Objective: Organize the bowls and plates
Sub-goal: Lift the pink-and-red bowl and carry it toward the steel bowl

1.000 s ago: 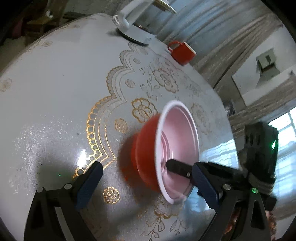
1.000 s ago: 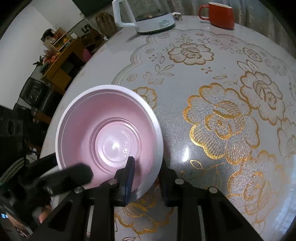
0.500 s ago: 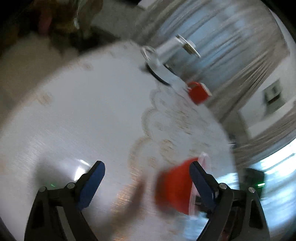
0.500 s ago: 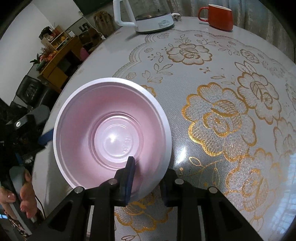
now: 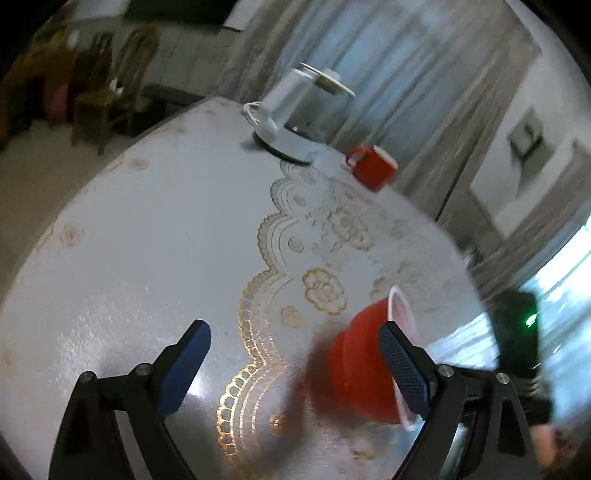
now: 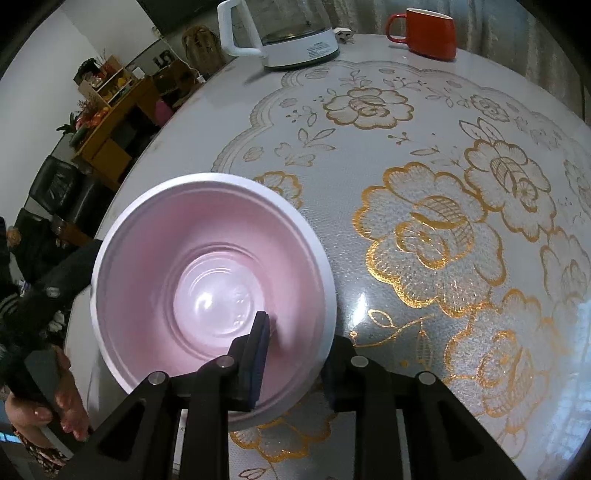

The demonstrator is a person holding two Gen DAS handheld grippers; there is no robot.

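Observation:
A bowl (image 6: 207,280), red outside and pale pink inside with a white rim, hangs tilted just above the table. My right gripper (image 6: 297,332) is shut on its near rim, one finger inside and the other outside the wall. In the left wrist view the same bowl (image 5: 362,362) shows its red side at the lower right, partly behind my left gripper's right finger. My left gripper (image 5: 291,332) stands open over the tablecloth with nothing between its pads.
A round table (image 6: 443,184) carries a white cloth with gold flowers. At its far side stand a white kettle (image 6: 291,40) and a red mug (image 6: 428,33). A hand (image 6: 62,398) shows at the lower left. Chairs and a wooden shelf stand beyond the edge.
My left gripper has drawn back and tilted up, so the bowl has slid from between its fingers to behind the right one. The right gripper keeps its hold and has hardly moved.

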